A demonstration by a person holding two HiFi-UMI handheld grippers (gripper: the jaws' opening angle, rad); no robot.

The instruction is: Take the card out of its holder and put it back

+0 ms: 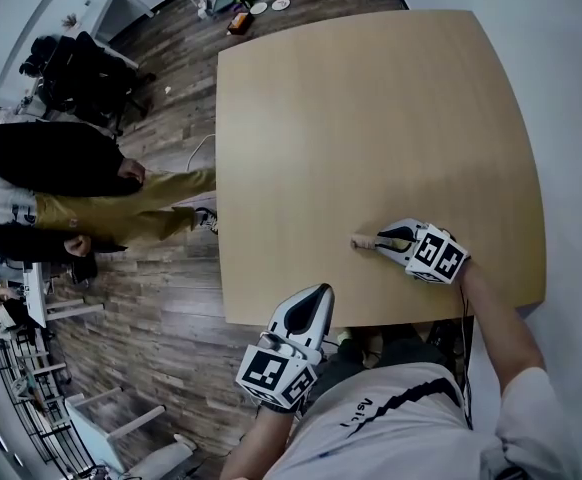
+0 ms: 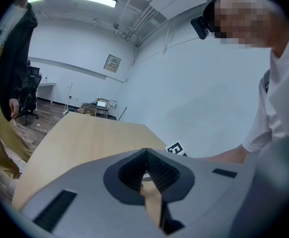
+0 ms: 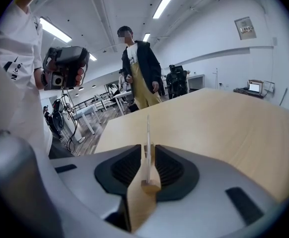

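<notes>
The card (image 3: 147,133) and its holder (image 1: 363,240) sat on a broad, pale wooden surface (image 1: 371,118), toward its 5 o'clock corner in the head view. Off the surface at 9 o'clock, a bystander (image 1: 121,203) in a dark jacket and mustard trousers stood on the plank floor (image 1: 161,298).

The left claw (image 1: 314,306) hung beyond the near edge at 6 o'clock, its jaws closed tip to tip on nothing. The right claw (image 1: 381,239) lay low over the surface, pointing toward 9 o'clock. Its jaws were narrowly parted, and in its own view each pad stood just clear of the card, so nothing was gripped.

The holder looked like a small wooden block. The card rose from it upright and edge-on, a thin white line toward 12 o'clock.

The card was probably very light, stiff enough to stand yet easy to bend, with slick faces. A gentle pinch on both flat faces, well above the block, would suit it. The block seemed light enough to lift or tip with it.
</notes>
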